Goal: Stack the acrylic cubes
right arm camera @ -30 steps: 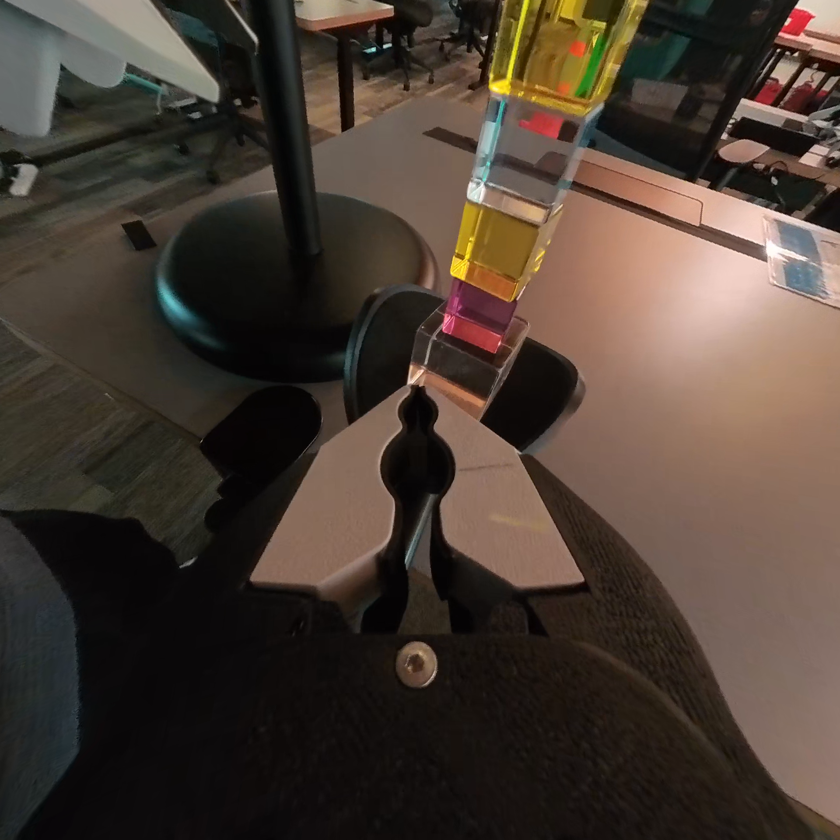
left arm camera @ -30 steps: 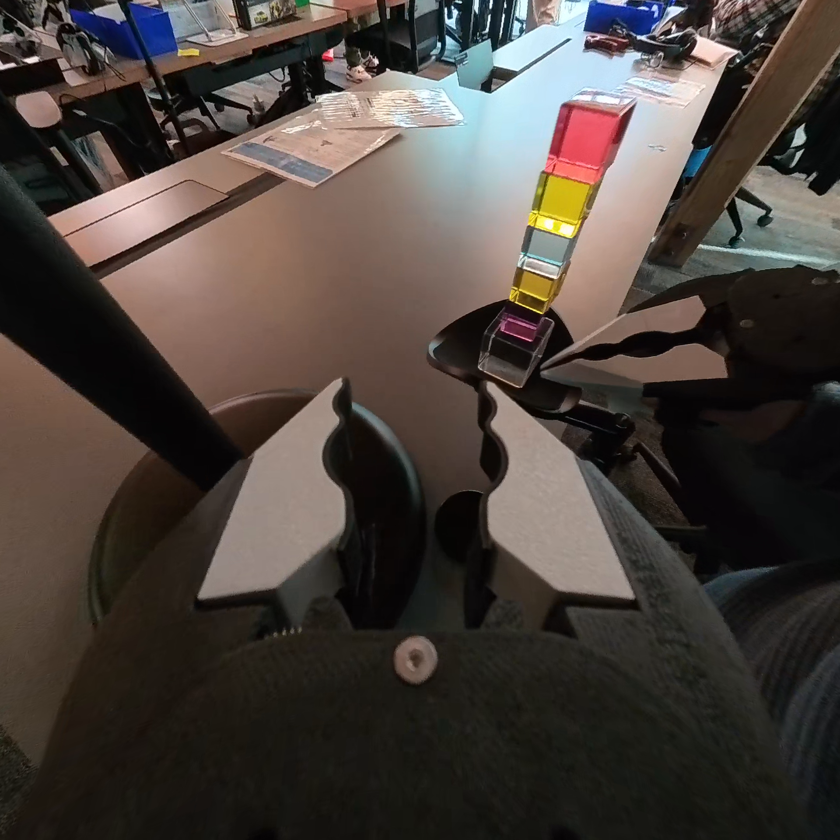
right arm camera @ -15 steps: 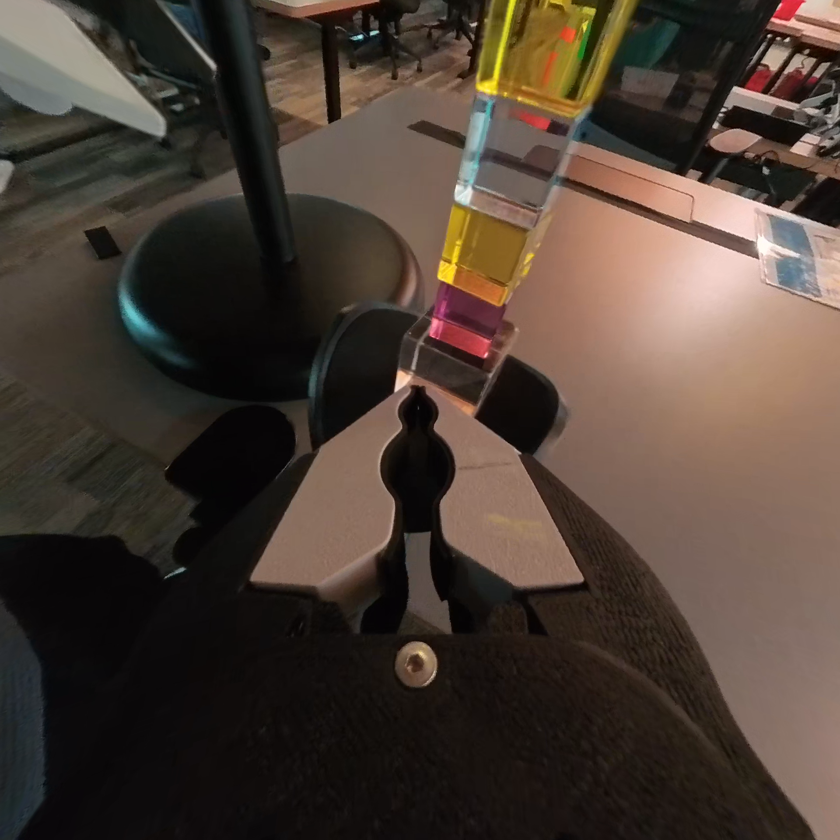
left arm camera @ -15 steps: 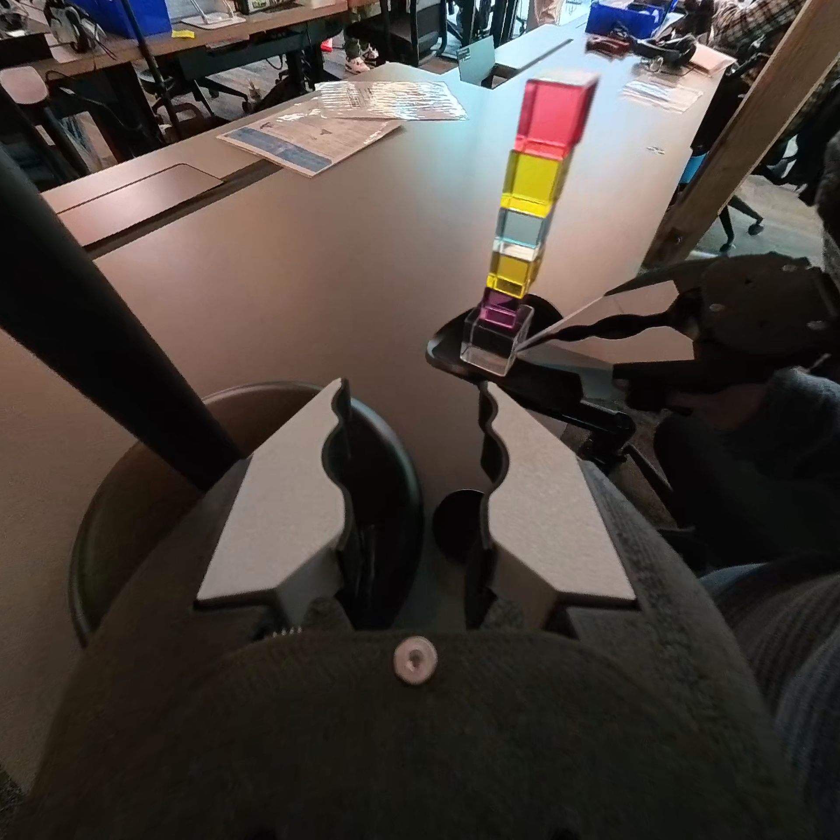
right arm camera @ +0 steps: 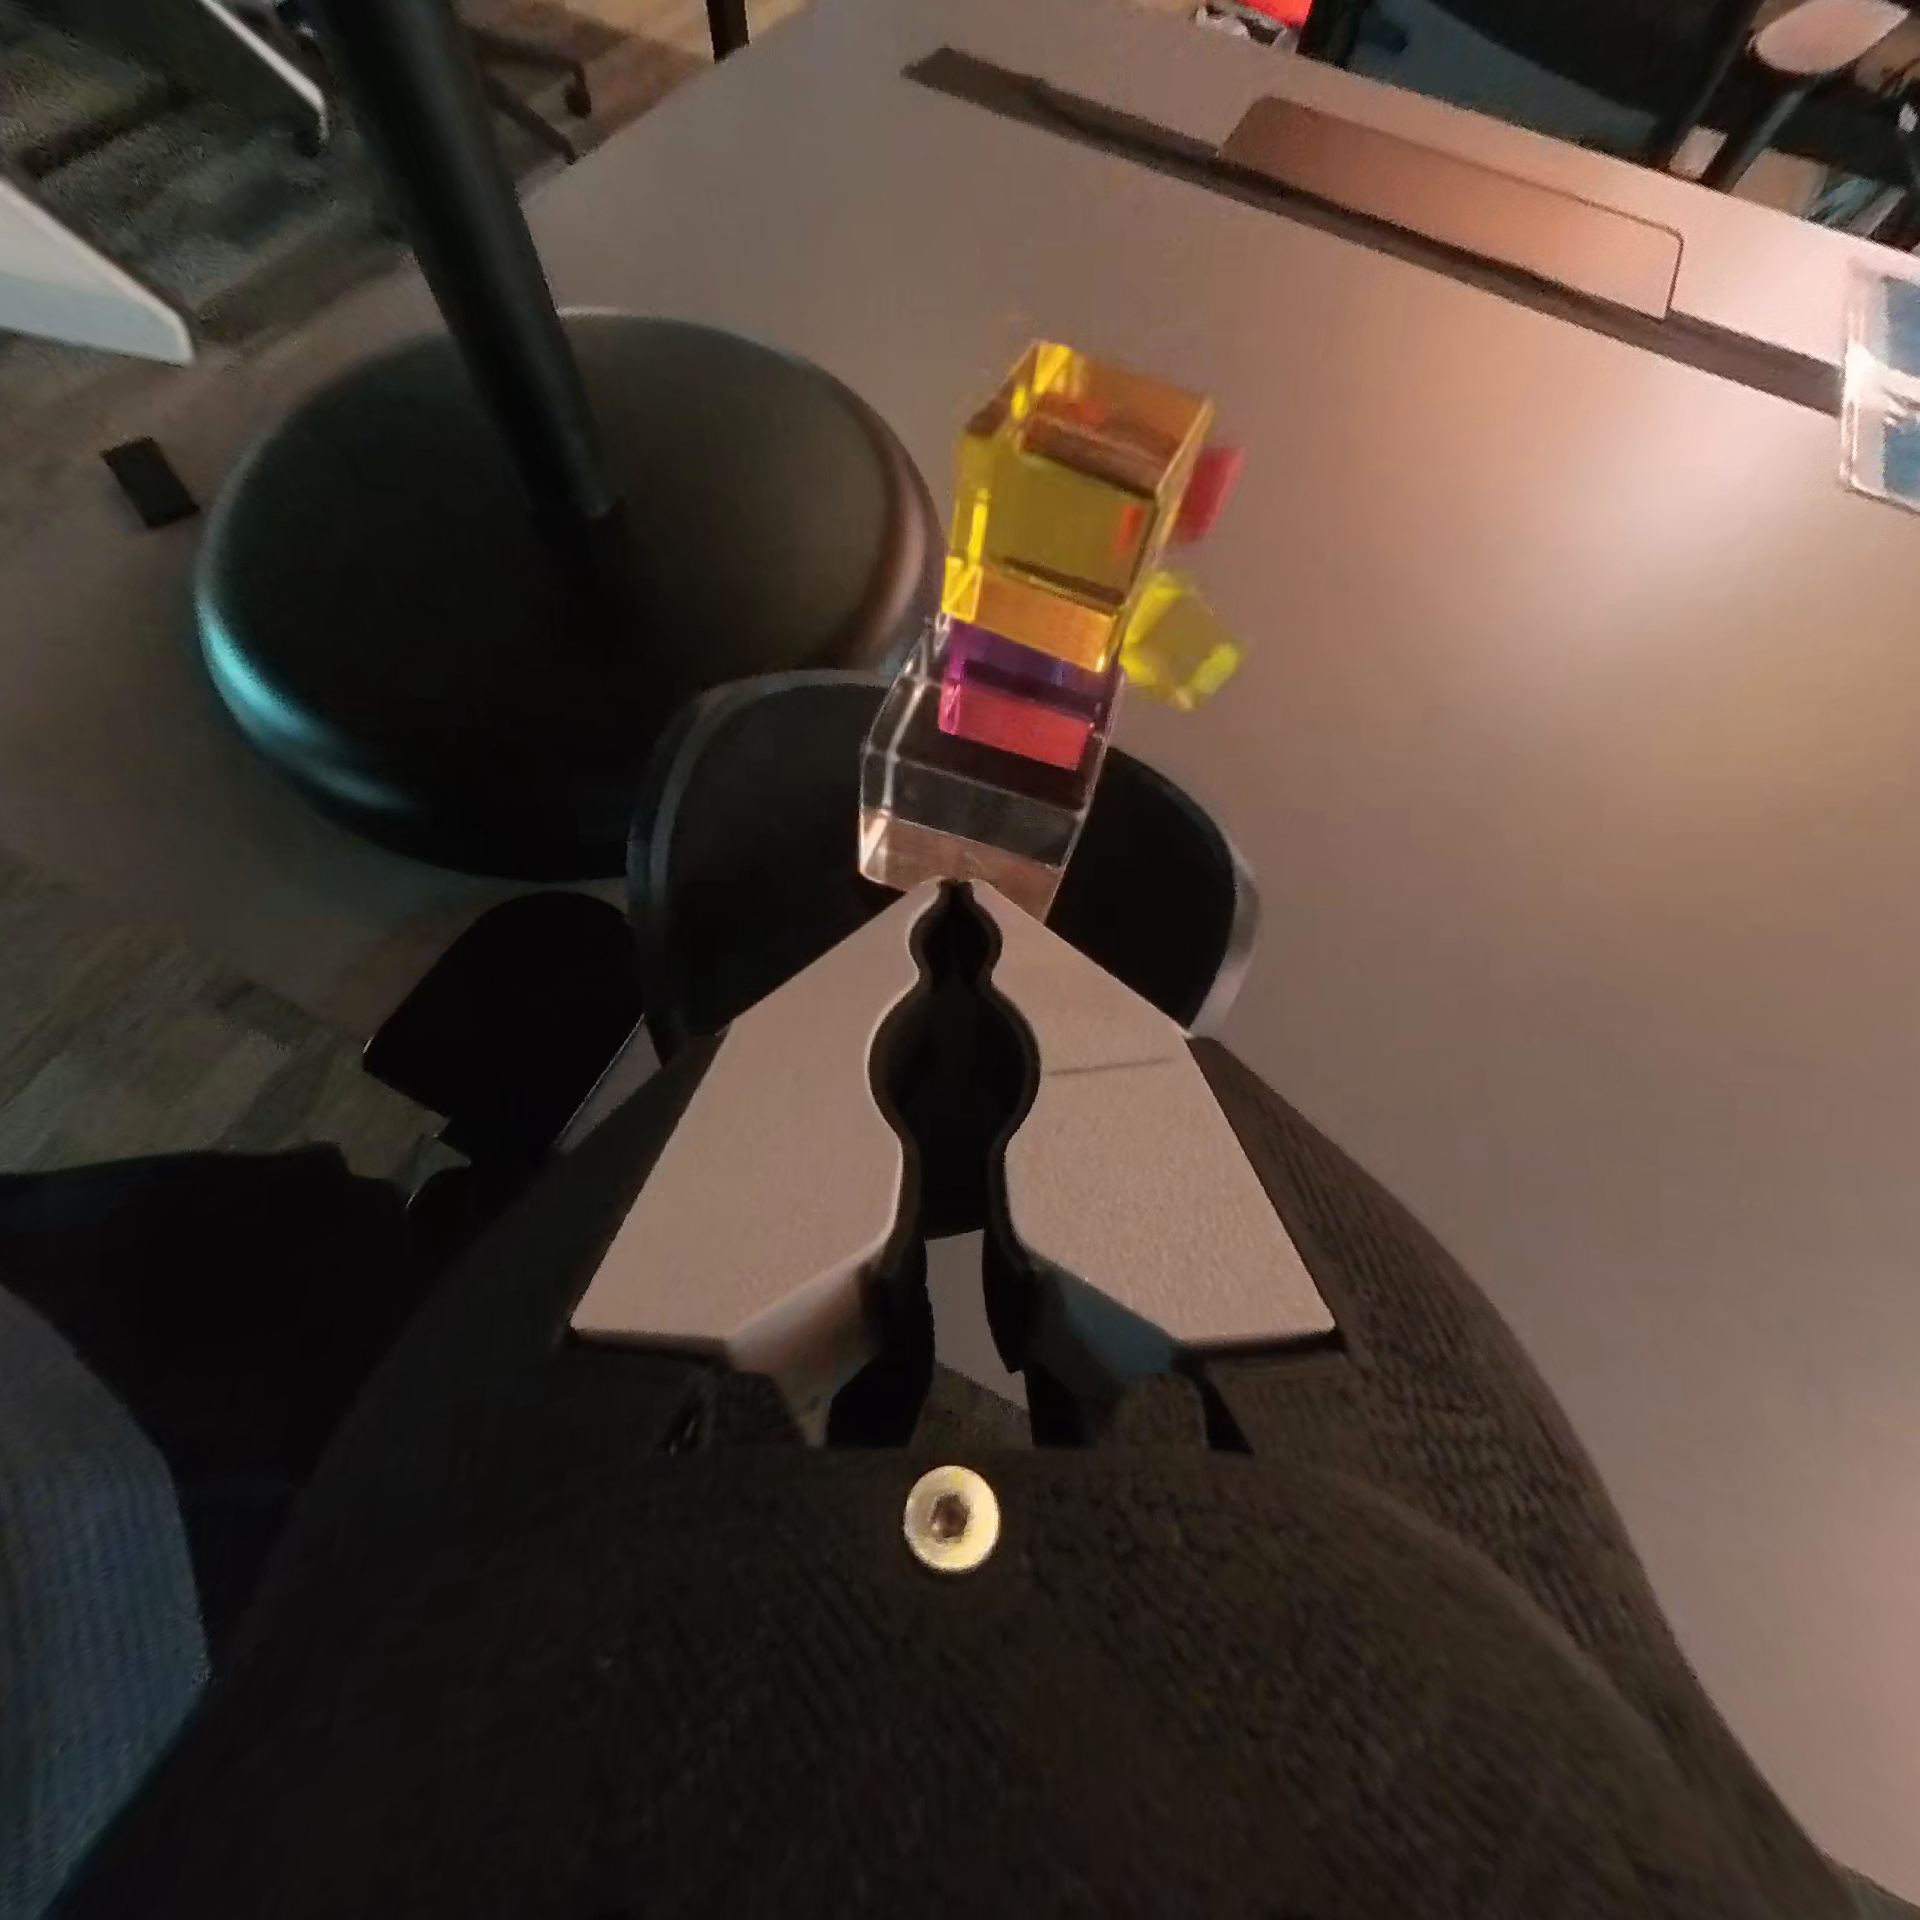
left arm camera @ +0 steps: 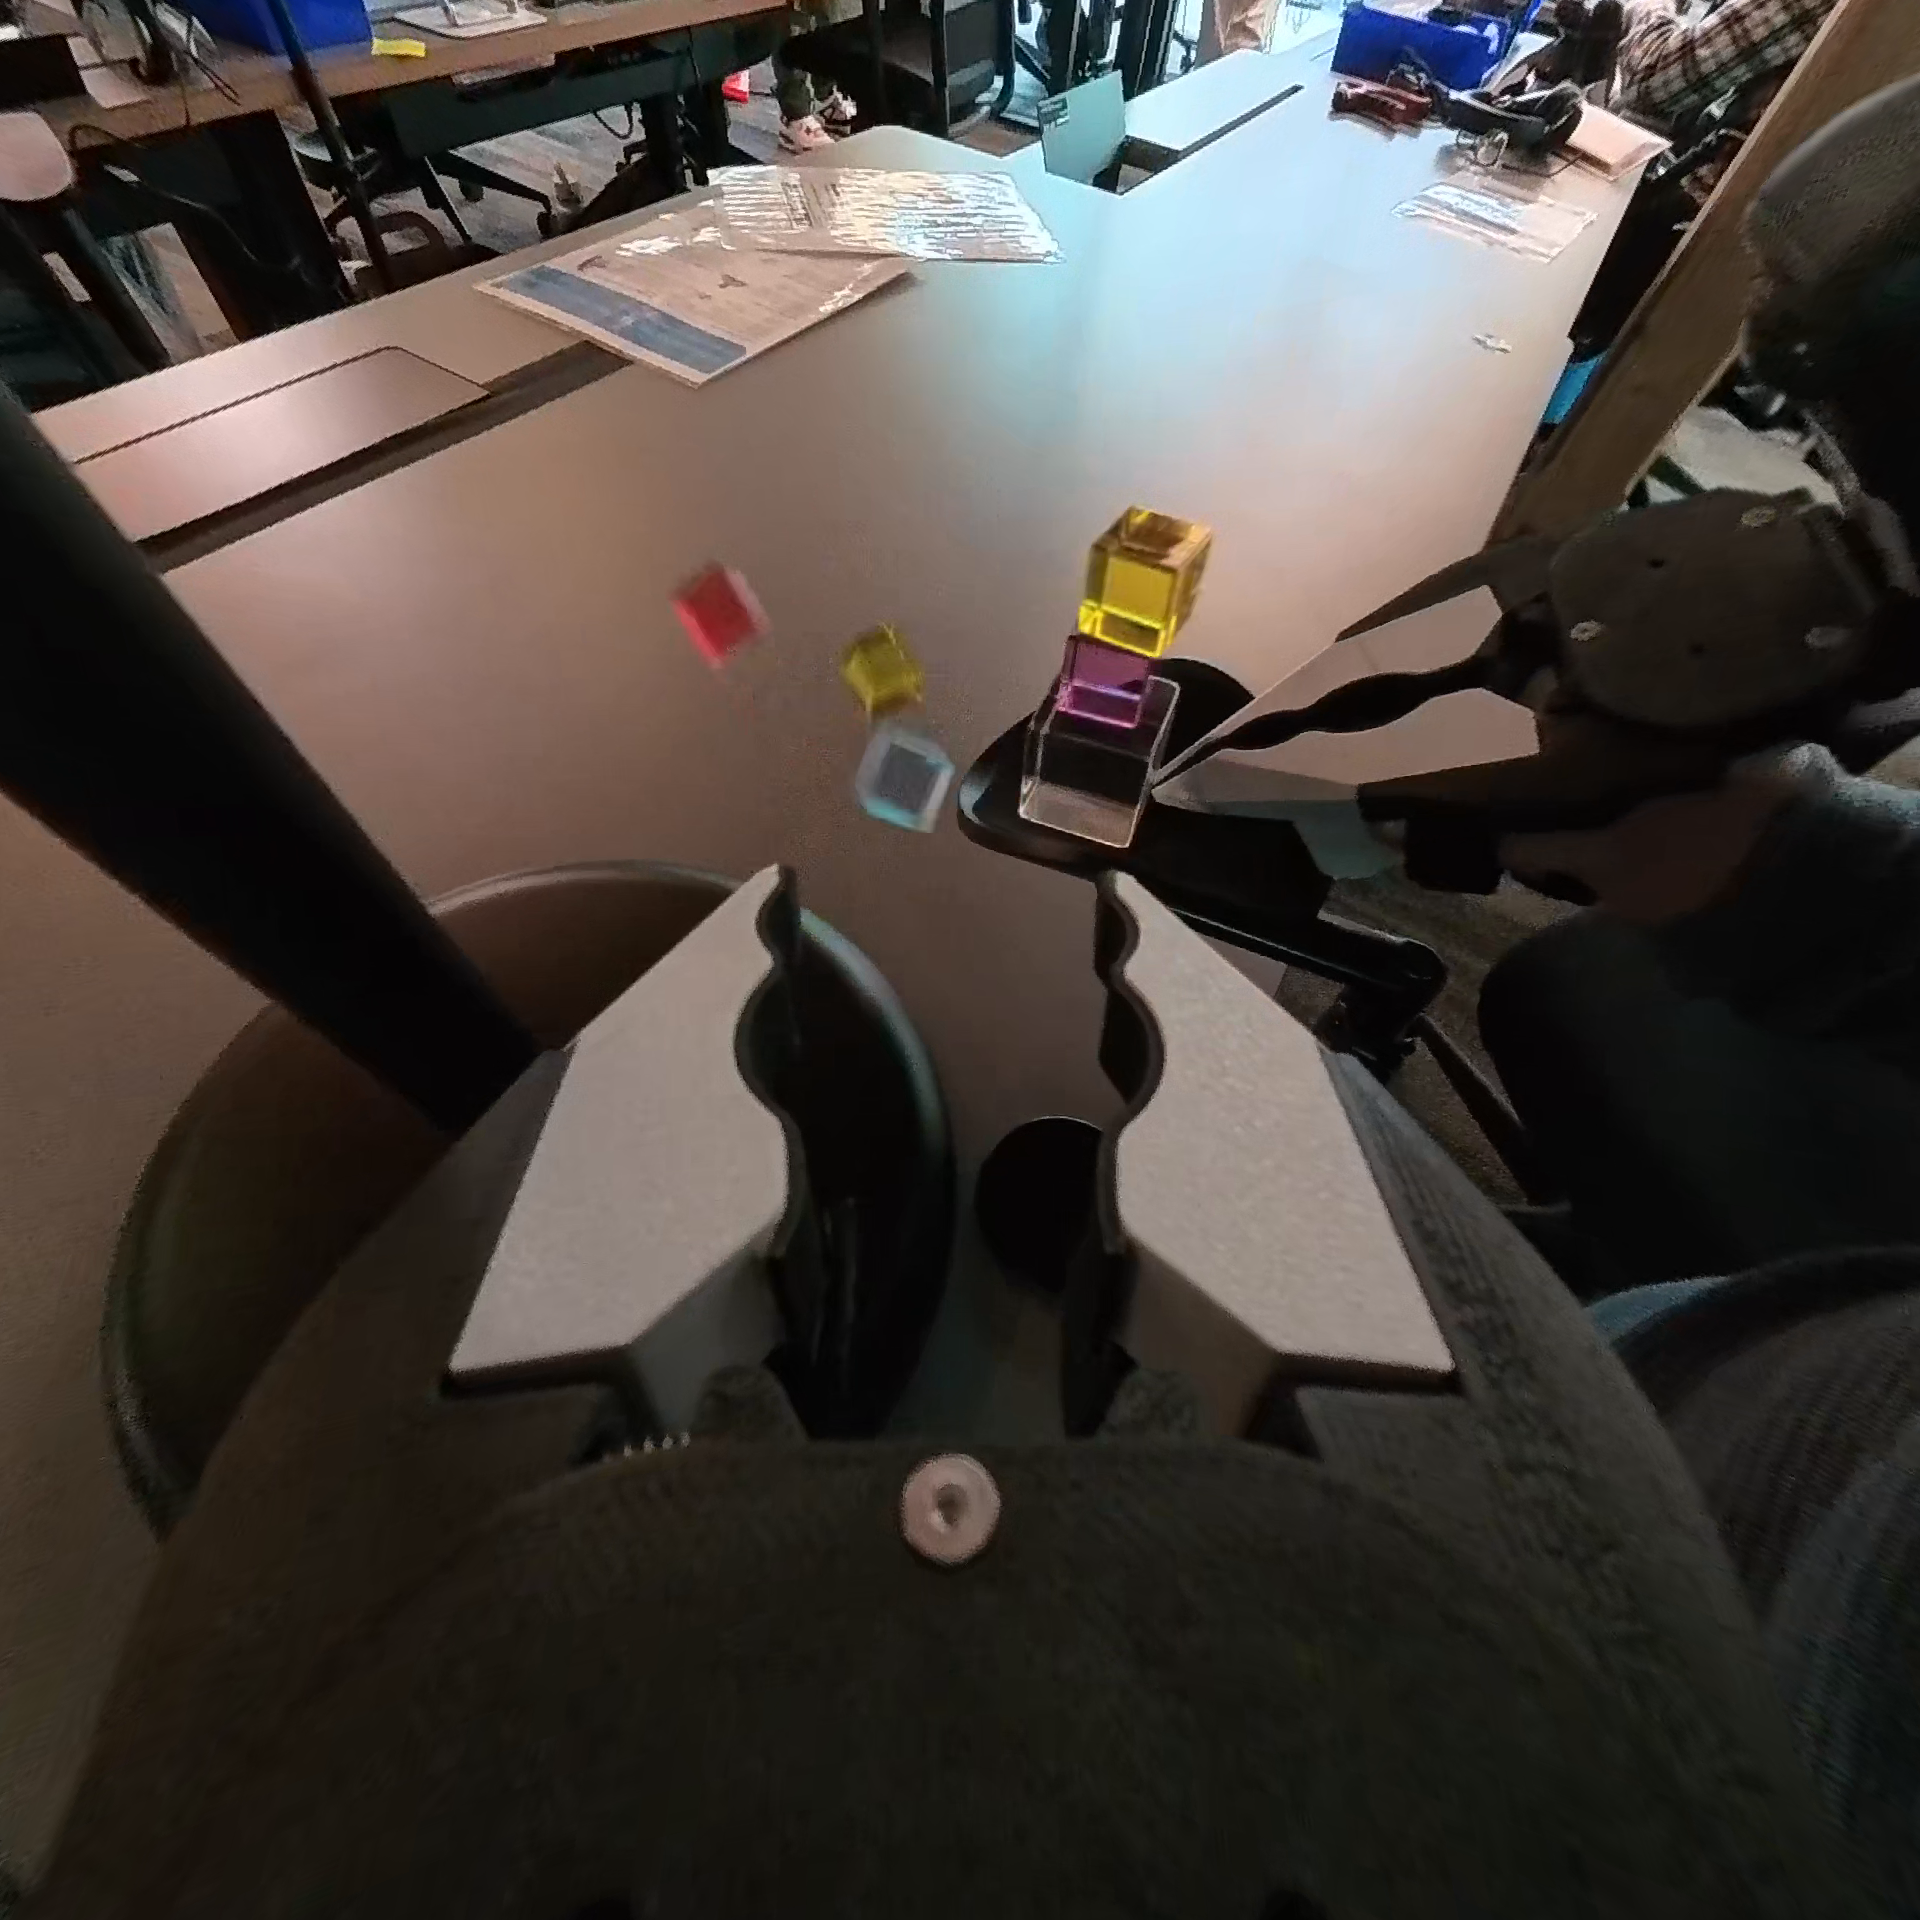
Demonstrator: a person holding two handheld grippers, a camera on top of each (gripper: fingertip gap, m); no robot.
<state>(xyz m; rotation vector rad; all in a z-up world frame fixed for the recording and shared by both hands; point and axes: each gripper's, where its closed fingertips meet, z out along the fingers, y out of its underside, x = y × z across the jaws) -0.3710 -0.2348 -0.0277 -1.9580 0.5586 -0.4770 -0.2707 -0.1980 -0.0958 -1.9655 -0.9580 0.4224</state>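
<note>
Right wrist view: closed tool against clear cube.

Black pole and round base block left, tabletop beyond open

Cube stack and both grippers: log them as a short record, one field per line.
Stack: clear cube at the bottom, purple cube on it, large yellow cube on top
Support: black pad at the table edge
Loose cubes: red cube, small yellow cube, pale blue cube, all blurred, apart from the stack
Right gripper: shut, tips at the clear cube's lower edge, holding nothing
Left gripper: open, nothing between its fingers, above a round black stand base
</note>
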